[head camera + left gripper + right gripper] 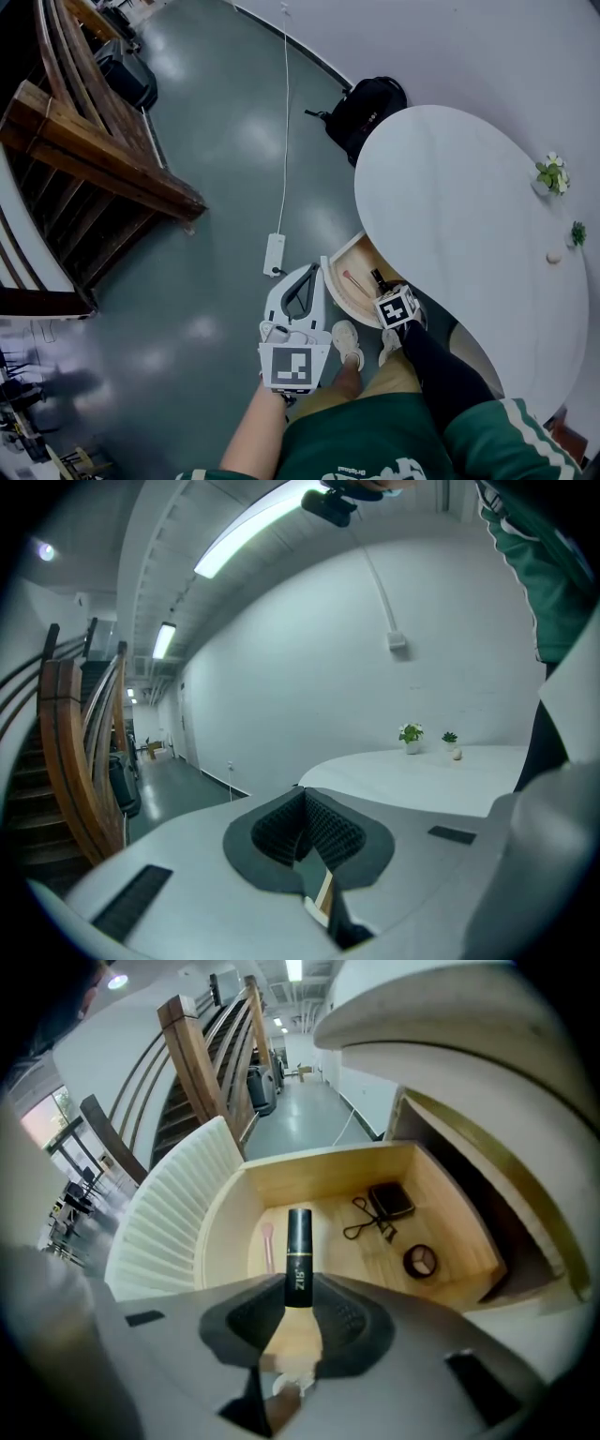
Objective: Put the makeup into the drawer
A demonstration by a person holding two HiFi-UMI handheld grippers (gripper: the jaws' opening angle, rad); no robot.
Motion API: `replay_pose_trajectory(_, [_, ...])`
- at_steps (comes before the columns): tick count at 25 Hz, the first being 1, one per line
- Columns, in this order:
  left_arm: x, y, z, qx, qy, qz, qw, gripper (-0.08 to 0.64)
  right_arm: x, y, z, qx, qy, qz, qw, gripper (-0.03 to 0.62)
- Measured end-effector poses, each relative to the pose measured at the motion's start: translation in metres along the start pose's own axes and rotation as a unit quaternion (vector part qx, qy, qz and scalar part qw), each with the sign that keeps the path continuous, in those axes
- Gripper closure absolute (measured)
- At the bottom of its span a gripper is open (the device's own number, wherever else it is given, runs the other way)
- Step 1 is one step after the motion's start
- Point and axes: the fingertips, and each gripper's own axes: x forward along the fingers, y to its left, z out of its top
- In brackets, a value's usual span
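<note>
In the right gripper view my right gripper (298, 1290) is shut on a black makeup tube (298, 1251) with white print, held upright over the open wooden drawer (450, 1208). The drawer holds a pink brush (268, 1241), an eyelash curler (367, 1219), a black compact (391, 1199) and a round compact (421, 1260). In the head view the right gripper (380, 281) points steeply down into the drawer (339, 281) under the white table (450, 216). The left gripper (312, 272) hangs left of the drawer, and its jaws (305, 808) meet with nothing between them.
A ribbed white drawer front (164, 1208) curves round the drawer's left side. A black bag (368, 108) lies by the table's far edge. A power strip (274, 254) with its cable lies on the floor. Wooden stairs (94, 159) stand at the left. Small plants (551, 174) sit on the table.
</note>
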Motion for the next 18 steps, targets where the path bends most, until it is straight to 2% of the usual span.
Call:
replay_pose_trajectory(4, [-0.006, 0.011, -0.005, -0.034, 0.002, 0.01, 0.9994, 0.56, 0.003, 0.001, -0.001, 0.006, 0.003, -0.005, 1.0, 0.498])
replay_pose_trajectory(10, [-0.012, 0.017, -0.01, -0.033, 0.007, 0.017, 0.9993, 0.56, 0.004, 0.0, -0.001, 0.018, 0.005, -0.003, 1.0, 0.499])
replay_pose_trajectory(18, [-0.015, 0.015, -0.014, -0.028, 0.009, 0.018, 0.9994, 0.56, 0.005, -0.004, -0.006, 0.01, 0.009, -0.009, 1.0, 0.499])
